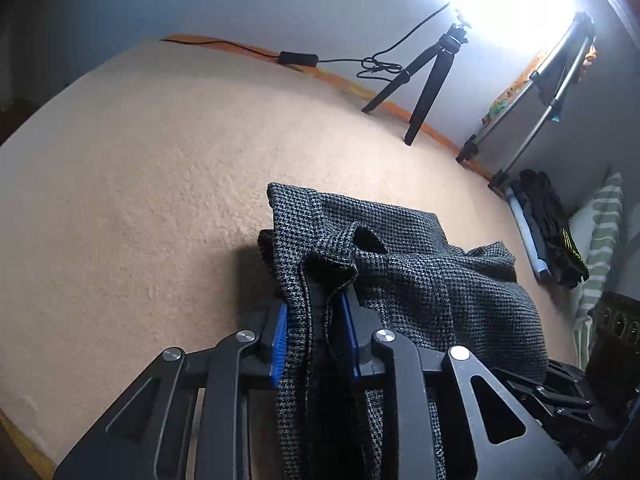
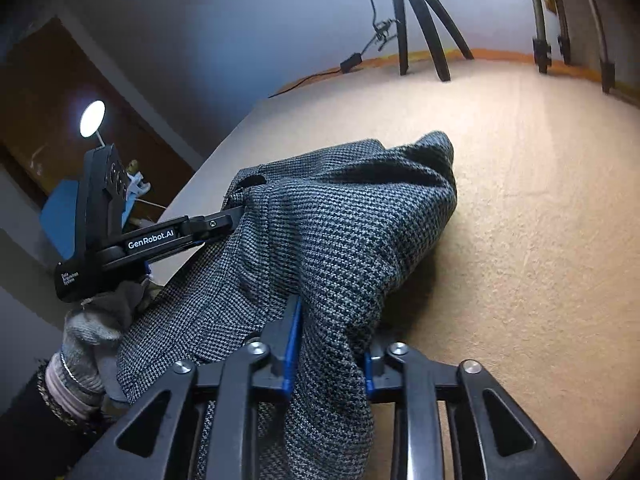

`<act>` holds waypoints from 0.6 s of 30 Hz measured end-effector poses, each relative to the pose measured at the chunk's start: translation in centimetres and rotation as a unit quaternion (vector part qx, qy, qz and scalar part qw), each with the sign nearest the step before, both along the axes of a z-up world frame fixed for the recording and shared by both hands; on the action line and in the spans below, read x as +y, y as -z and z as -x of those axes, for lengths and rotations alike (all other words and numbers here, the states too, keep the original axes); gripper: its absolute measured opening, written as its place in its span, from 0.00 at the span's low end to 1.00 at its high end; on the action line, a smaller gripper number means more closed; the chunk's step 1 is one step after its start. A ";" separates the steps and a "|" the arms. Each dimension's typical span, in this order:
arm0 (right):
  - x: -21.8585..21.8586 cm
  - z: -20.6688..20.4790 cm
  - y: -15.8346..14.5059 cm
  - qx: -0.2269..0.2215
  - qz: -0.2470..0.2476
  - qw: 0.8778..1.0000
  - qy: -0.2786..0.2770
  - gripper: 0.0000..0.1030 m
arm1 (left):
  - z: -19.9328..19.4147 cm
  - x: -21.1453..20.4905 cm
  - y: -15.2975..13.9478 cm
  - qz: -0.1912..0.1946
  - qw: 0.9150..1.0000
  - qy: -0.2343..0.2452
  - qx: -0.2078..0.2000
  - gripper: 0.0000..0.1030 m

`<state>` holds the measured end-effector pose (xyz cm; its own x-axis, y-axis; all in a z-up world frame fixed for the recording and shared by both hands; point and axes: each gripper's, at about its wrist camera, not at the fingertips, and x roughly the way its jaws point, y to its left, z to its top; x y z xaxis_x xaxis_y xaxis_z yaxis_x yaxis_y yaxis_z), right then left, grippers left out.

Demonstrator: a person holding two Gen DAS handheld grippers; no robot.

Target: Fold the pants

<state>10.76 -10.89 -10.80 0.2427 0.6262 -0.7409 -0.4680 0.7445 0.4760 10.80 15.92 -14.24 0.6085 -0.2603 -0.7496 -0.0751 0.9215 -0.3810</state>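
Pants [image 2: 320, 232]: one pair, pinched by two grippers, left [image 1: 314, 336] and right [image 2: 330, 344].

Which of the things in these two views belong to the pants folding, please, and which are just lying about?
Job:
pants
left gripper
right gripper
beige surface

Lying about:
black tripod
cable with inline switch
silver stand
striped cloth

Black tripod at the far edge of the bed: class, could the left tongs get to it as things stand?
Probably not yet. The left tongs are shut on the pants, so they are not free. The bed between them and the tripod is bare.
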 end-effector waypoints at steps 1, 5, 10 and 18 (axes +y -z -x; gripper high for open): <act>0.0 0.2 -0.3 -0.008 0.004 1.000 -0.001 0.19 | 0.1 -0.2 -0.3 -0.004 1.000 -0.001 -0.004 0.19; 0.4 1.1 -1.6 -0.041 0.027 0.999 -0.007 0.16 | 0.6 -1.2 -2.0 -0.023 0.999 0.006 -0.029 0.17; 0.1 1.8 -2.7 -0.058 0.030 0.998 -0.003 0.14 | 1.5 -2.1 -3.5 -0.036 0.998 0.014 -0.054 0.11; 0.5 2.3 -3.3 -0.070 0.045 0.996 -0.009 0.14 | 1.6 -1.4 -3.4 -0.018 0.999 0.007 -0.042 0.08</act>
